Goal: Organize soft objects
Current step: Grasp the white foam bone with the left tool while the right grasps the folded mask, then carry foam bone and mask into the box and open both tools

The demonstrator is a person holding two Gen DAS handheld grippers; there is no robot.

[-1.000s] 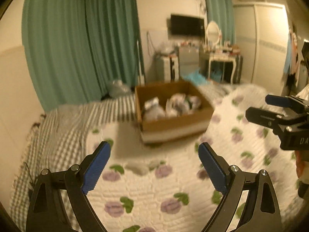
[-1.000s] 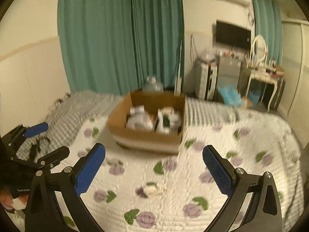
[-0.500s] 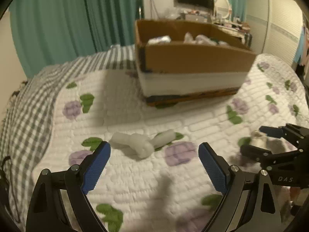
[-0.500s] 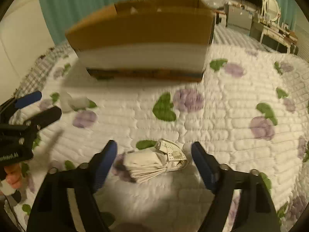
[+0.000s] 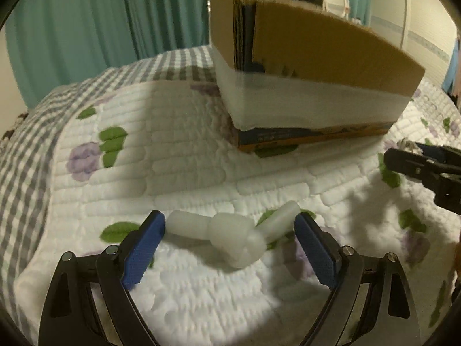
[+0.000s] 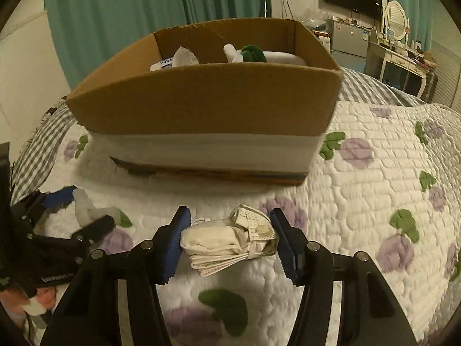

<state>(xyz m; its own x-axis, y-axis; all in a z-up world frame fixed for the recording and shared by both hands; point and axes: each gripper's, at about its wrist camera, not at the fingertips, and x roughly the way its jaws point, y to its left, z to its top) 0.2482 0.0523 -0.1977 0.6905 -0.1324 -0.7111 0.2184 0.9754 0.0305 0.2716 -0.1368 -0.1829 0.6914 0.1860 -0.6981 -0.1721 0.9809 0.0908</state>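
A white knotted soft piece (image 5: pixel 230 235) lies on the floral quilt between the open fingers of my left gripper (image 5: pixel 230 248); it also shows in the right wrist view (image 6: pixel 86 209). A folded cream cloth bundle (image 6: pixel 227 240) lies between the fingers of my right gripper (image 6: pixel 230 242), whose blue pads (image 6: pixel 177 240) stand close to its sides, not clamped. The cardboard box (image 6: pixel 201 106) stands just beyond both, with several soft items inside (image 6: pixel 250 53). The box also shows in the left wrist view (image 5: pixel 311 66).
The quilt (image 6: pixel 374 178) spreads to the right; a grey checked blanket (image 5: pixel 26 150) lies at the left. Teal curtains (image 6: pixel 129 14), a fridge and a dressing table (image 6: pixel 400 49) stand behind the bed. The right gripper's tips (image 5: pixel 417 164) show at the left view's right edge.
Both grippers have dropped down to the quilt and moved forward. The left now straddles the white knotted piece; the right's fingers have narrowed around the cream bundle.
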